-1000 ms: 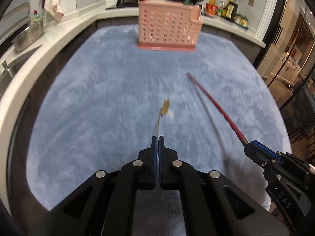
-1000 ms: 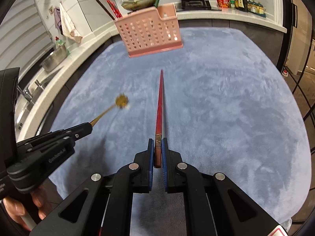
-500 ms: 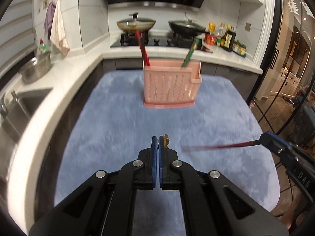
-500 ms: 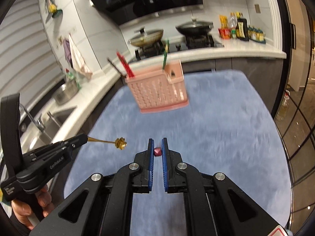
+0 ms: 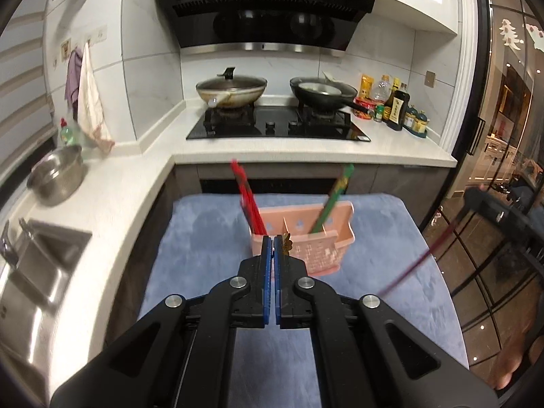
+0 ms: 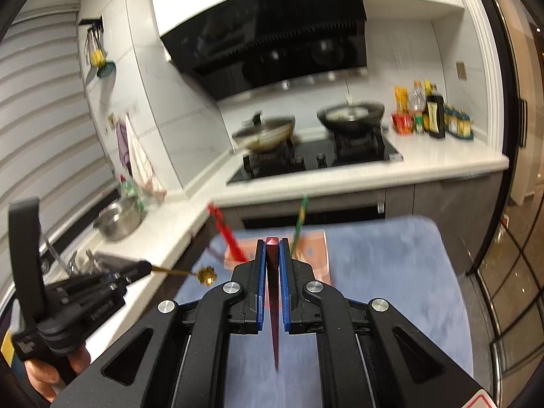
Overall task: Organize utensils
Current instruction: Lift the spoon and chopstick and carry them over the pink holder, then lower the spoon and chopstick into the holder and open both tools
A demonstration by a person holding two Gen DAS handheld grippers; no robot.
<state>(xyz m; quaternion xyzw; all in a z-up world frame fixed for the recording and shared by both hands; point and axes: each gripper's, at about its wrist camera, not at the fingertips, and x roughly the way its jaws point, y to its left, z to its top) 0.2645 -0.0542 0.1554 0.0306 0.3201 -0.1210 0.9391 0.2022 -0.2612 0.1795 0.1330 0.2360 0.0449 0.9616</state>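
Holding one utensil per hand, both up in the air above the blue mat point(image 5: 210, 238). Left gripper point(image 5: 274, 238): jaws clenched on a thin gold pick point(image 6: 183, 272), its flower-shaped gold head poking out just past the tips in my left view, shaft clear in the right view. Right gripper point(image 6: 272, 243): jaws clamped on a dark red chopstick point(image 6: 273, 306), which runs back between the fingers toward the camera; in the left view it shows as a blurred red streak at right. Pink basket point(image 5: 326, 248) sits on the mat near its far edge, partly hidden behind both sets of jaws. Red chopsticks point(image 5: 248, 200) lean out of its left compartment, a green chopstick point(image 5: 335, 197) out of the next one. Stove and two pans on the tabletop behind.
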